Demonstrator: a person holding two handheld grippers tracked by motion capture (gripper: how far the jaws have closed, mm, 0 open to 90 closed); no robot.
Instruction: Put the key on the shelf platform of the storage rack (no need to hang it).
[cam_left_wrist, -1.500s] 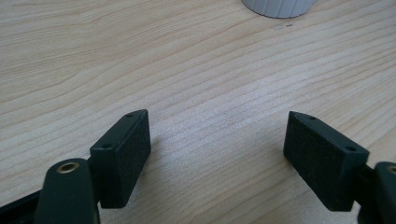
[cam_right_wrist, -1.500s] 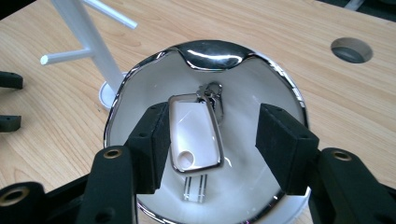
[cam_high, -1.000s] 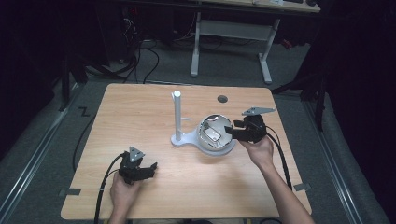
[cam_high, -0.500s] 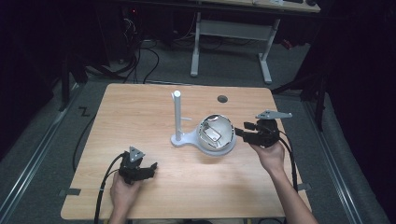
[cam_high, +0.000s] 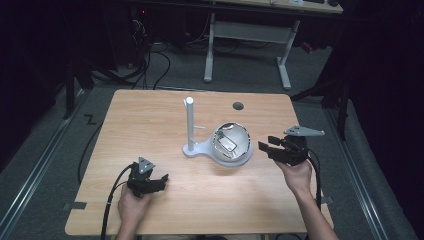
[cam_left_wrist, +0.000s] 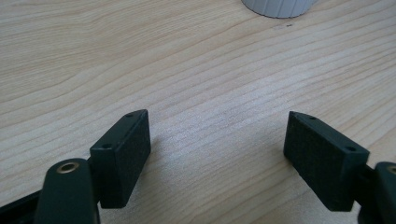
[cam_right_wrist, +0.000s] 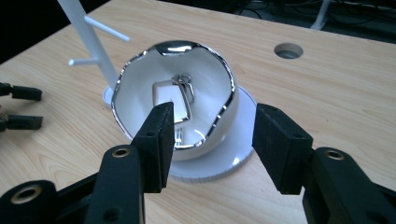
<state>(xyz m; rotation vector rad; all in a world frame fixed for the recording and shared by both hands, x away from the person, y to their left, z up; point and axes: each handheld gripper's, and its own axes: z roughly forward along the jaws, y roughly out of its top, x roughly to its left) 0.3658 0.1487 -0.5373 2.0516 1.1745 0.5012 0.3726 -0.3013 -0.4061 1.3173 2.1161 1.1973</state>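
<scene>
A white bowl with a wavy chrome rim (cam_high: 231, 145) is sitting on the round base of a white plastic stand (cam_high: 191, 131) near the middle of the pale wooden table (cam_high: 150, 115). Inside the bowl a small square silver charm on a ring (cam_right_wrist: 173, 100) is lying flat against the bottom. The stand's thin upright post, with short side pegs, is rising just left of the bowl, and its pegs are carrying nothing.

The right gripper (cam_high: 266, 147) is hovering just right of the bowl, its jaws standing partly apart with nothing between them; they have just been closing a little, on empty air. The left gripper (cam_high: 161, 180) is resting on the table well apart from the bowl, toward the near-left, its jaws spread wide and empty.

By my reading, the charm is already placed in the bowl and let go, so that part looks done. If hanging on the pegs is meant, that is still waiting.
</scene>
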